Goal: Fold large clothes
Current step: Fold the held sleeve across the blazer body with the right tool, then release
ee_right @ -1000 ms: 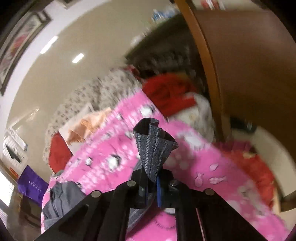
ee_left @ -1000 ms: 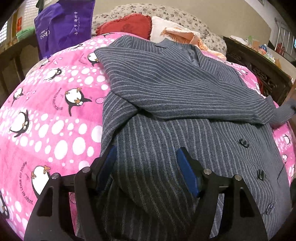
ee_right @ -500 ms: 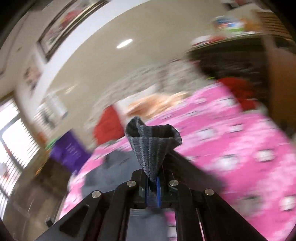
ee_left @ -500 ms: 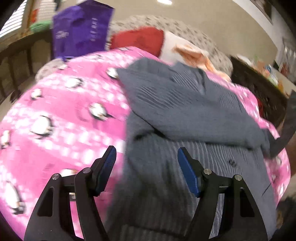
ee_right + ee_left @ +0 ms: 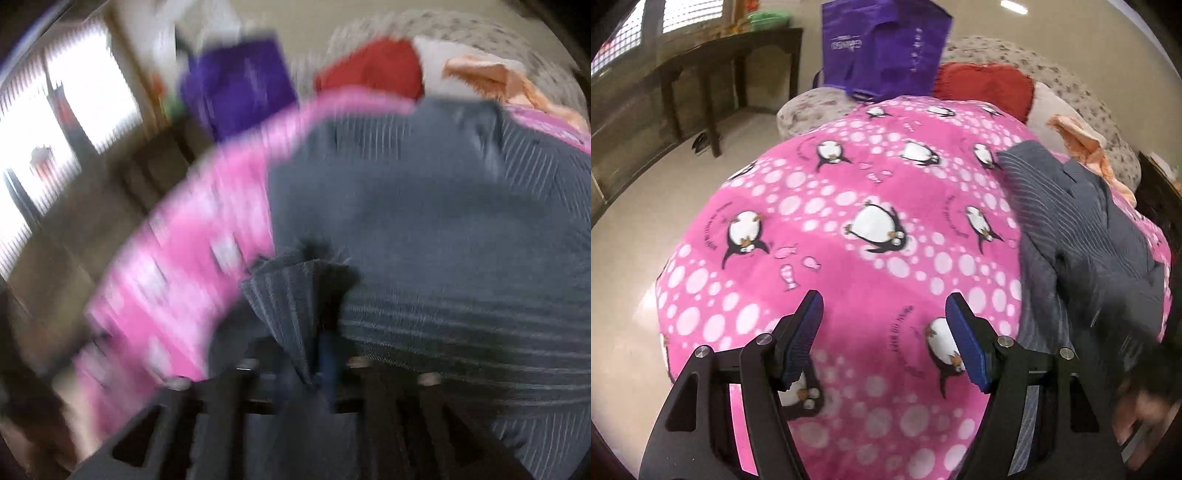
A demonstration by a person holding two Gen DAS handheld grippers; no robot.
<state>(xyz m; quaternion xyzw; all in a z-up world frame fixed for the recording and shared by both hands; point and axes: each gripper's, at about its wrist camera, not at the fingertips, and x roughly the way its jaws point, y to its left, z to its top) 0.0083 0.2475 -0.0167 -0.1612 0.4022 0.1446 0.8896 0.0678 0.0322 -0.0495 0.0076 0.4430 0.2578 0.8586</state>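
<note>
A grey pinstriped jacket (image 5: 1086, 236) lies on the pink penguin blanket (image 5: 871, 221), at the right of the left wrist view. My left gripper (image 5: 884, 338) is open and empty above bare blanket, left of the jacket. My right gripper (image 5: 317, 350) is shut on a bunched fold of the jacket's striped cloth (image 5: 295, 291), held over the jacket's body (image 5: 424, 229). The right wrist view is blurred by motion.
A purple bag (image 5: 882, 44), red cushion (image 5: 982, 85), white pillow and orange cloth (image 5: 1082, 136) sit at the bed's head. A dark wooden table (image 5: 713, 55) stands on the floor to the left. A hand (image 5: 1137, 417) shows at the lower right.
My left gripper swung left, off the jacket, to over bare blanket. My right gripper carried the held cloth from the bed's right side across and over the jacket.
</note>
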